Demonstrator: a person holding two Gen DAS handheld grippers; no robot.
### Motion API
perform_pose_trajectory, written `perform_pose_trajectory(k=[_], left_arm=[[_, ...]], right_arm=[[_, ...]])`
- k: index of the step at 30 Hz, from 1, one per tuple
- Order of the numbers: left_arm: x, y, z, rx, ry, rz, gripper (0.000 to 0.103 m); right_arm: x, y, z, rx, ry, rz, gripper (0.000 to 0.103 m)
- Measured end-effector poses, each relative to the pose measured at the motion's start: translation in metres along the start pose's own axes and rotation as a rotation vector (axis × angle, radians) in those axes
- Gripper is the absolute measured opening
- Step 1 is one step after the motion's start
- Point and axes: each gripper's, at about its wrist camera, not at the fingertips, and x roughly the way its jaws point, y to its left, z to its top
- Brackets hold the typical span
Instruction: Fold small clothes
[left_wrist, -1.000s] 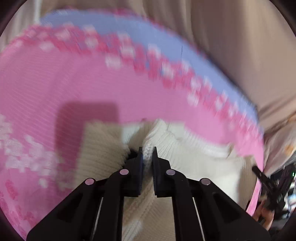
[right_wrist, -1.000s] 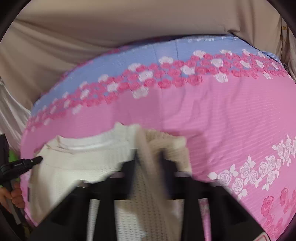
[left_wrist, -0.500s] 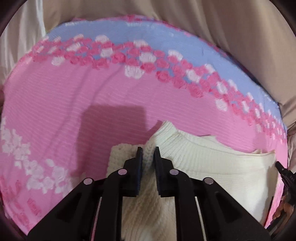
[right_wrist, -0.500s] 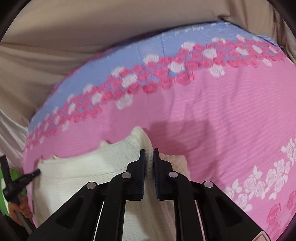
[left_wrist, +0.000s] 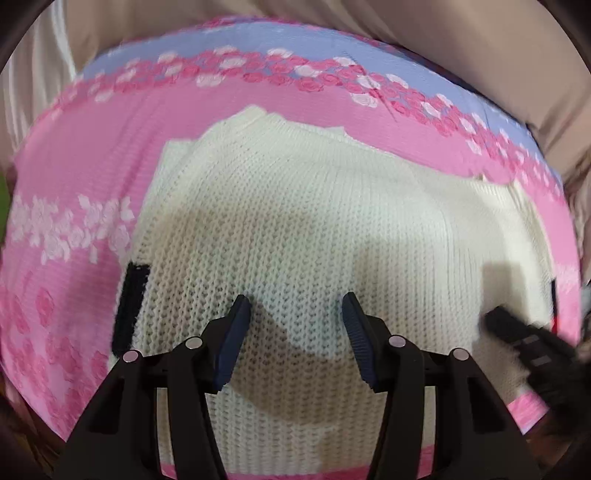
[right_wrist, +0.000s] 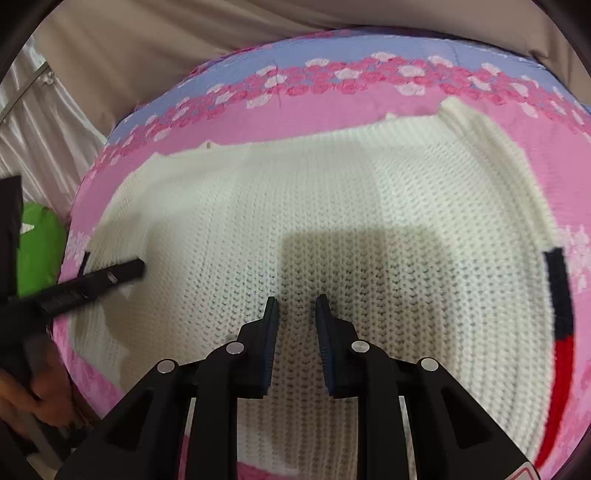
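A cream knitted sweater (left_wrist: 314, 221) lies spread flat on a pink sheet (left_wrist: 74, 166) printed with rose bands and edged in lilac, its ribbed neck end pointing toward the far side of the covered surface. Whether that surface is a bed or a table cannot be told. Beige fabric (left_wrist: 480, 55) fills the background beyond it.

The left gripper (left_wrist: 295, 306) hangs over the middle of the knit, pointing steeply down; its jaws have just been opening and now stand wide apart with nothing between them, the blue pads clear of the wool. Its shadow falls across the sweater just below the fingers.

The right gripper (right_wrist: 296, 308) hovers over the same garment; its jaws have also just been opening, though only to a narrow gap, and no fold of cloth is caught between the pads. A square shadow sits on the knit just ahead of its fingertips.

Each camera catches the other tool: in the left wrist view the right gripper enters as a blurred black shape at the lower right edge of the sweater, and in the right wrist view the left gripper reaches in from the left, with a hand (right_wrist: 33, 391) holding it at the bottom corner.

A black trim strip (left_wrist: 129, 306) shows at the sweater's side edge; in the right wrist view the same trim runs from black into red. A bright green object (right_wrist: 40, 251) sits beyond the sheet's left edge.
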Motion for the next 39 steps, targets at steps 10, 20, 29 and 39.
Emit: perform_pose_trajectory(k=[10, 20, 29, 39], left_arm=[[-0.013, 0.013, -0.008, -0.074, -0.015, -0.056, 0.051], [-0.001, 0.04, -0.015, -0.128, -0.002, -0.022, 0.051], [-0.034, 0.063, -0.019, -0.211, -0.049, -0.029, 0.051], [-0.025, 0.13, -0.048, -0.474, 0.007, -0.115, 0.058]], right_arm=[[-0.001, 0.02, 0.004, -0.04, 0.02, 0.015, 0.021], [-0.029, -0.107, 0.022, 0.184, -0.084, -0.217, 0.009], [-0.067, -0.078, 0.024, 0.189, -0.134, -0.054, 0.011], [0.008, 0.061, 0.029, -0.12, 0.063, 0.033, 0.011]])
